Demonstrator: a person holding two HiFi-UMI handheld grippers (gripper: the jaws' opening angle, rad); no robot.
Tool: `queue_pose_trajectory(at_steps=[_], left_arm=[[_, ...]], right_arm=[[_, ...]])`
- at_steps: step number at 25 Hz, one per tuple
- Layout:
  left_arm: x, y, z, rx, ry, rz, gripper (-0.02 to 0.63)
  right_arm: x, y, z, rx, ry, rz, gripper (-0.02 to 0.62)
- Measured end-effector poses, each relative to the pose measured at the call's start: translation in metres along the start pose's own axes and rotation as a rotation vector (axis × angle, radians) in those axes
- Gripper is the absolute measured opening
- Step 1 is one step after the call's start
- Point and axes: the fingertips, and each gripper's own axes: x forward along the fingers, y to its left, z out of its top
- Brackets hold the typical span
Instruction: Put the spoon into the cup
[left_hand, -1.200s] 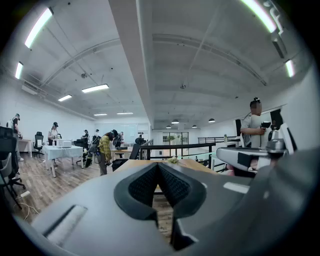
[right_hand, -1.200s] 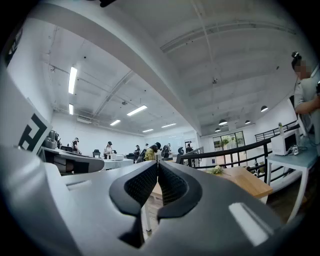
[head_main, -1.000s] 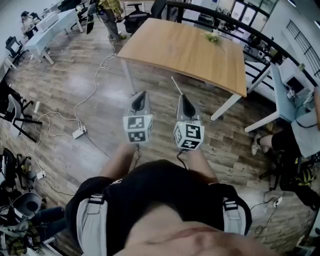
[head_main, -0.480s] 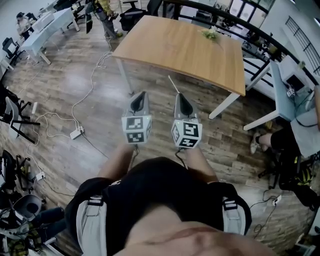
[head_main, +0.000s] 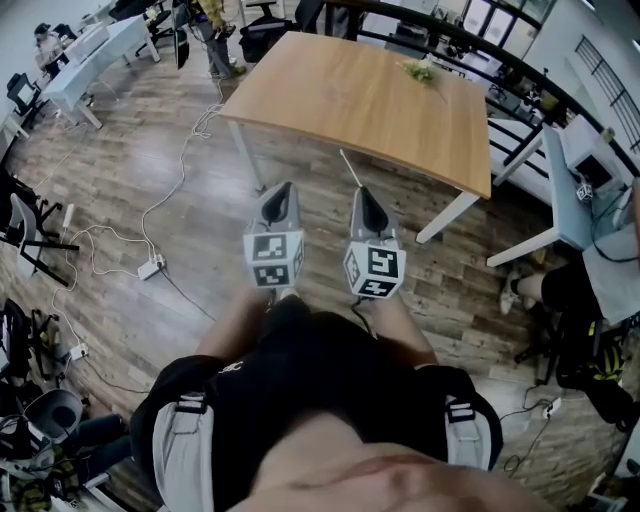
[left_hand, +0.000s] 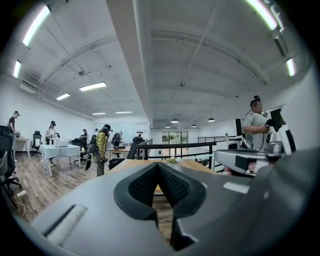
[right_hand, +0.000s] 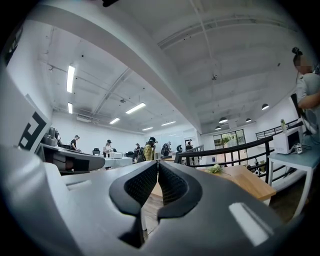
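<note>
No spoon or cup shows in any view. I hold both grippers side by side at waist height, above the wooden floor and short of the wooden table (head_main: 370, 95). My left gripper (head_main: 279, 190) is shut with its pads pressed together and nothing between them, as the left gripper view (left_hand: 158, 165) also shows. My right gripper (head_main: 362, 192) is shut and empty too, its jaws meeting in the right gripper view (right_hand: 157, 163). A thin white bar (head_main: 349, 168) runs from the table's near edge towards the right gripper; I cannot tell what it is.
A small green sprig (head_main: 424, 70) lies at the table's far side. White table legs (head_main: 246, 155) stand ahead of me. Cables and a power strip (head_main: 153, 266) trail on the floor at left. A person (head_main: 600, 270) sits at the right, and white desks (head_main: 95, 55) stand far left.
The head view has shifted slightly, so the table sits a little further left and higher. Both grippers stay shut and in almost the same place.
</note>
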Motion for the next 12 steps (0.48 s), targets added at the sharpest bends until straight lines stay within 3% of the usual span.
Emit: queue_pose_trajectory(at_steps=[12], left_arm=[[0.075, 0.014, 0.003, 0.007, -0.019, -0.021, 0.012]], right_arm=[[0.069, -0.028, -0.005, -0.011, -0.009, -0.007, 0.006]])
